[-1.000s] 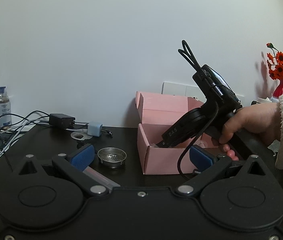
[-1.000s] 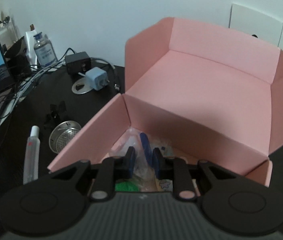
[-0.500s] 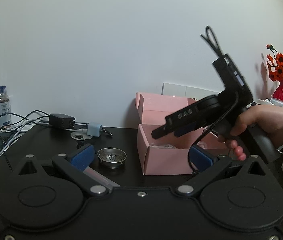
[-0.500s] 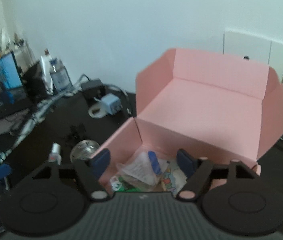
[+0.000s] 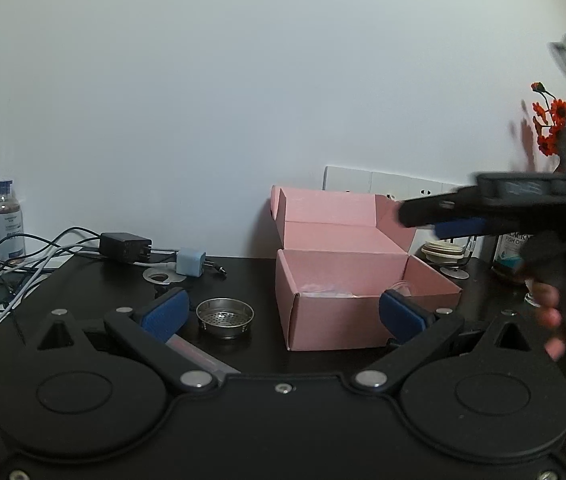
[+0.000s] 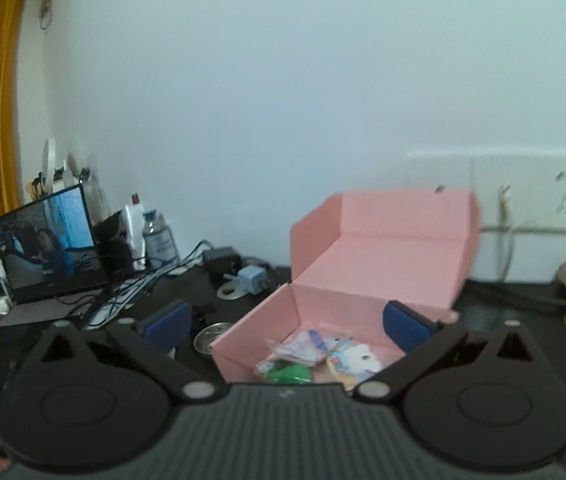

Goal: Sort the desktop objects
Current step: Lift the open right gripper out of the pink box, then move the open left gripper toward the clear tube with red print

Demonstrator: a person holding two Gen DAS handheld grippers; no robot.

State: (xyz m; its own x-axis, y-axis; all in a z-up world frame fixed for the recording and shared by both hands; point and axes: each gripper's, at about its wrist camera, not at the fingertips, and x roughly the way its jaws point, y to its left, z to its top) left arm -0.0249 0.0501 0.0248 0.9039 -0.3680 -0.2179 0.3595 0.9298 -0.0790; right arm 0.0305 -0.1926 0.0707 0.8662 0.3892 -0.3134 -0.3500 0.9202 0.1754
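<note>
Both grippers, left [image 5: 281, 312] and right [image 6: 287, 326], are held wide open and empty; the strainer [image 5: 225, 317] is seen just ahead between the left's fingers, beside the box [image 5: 359, 300]

Right tool [image 6: 285, 322] has opened and lifted off the pink box [image 6: 363, 280].

Lighting is even, soft and moderately dim in both views; the source is not visible. The white wall [image 5: 243, 100] shows no glare. Strong fisheye bending and dark vignetted corners in both. The left wrist view is sharp, except the right gripper [image 5: 459, 220] and hand [image 5: 555, 300], which are motion-smeared right of the pink box [image 5: 339, 316]. The right wrist view is blurred throughout, with the laptop screen [image 6: 49, 236] glowing brightest.
</note>
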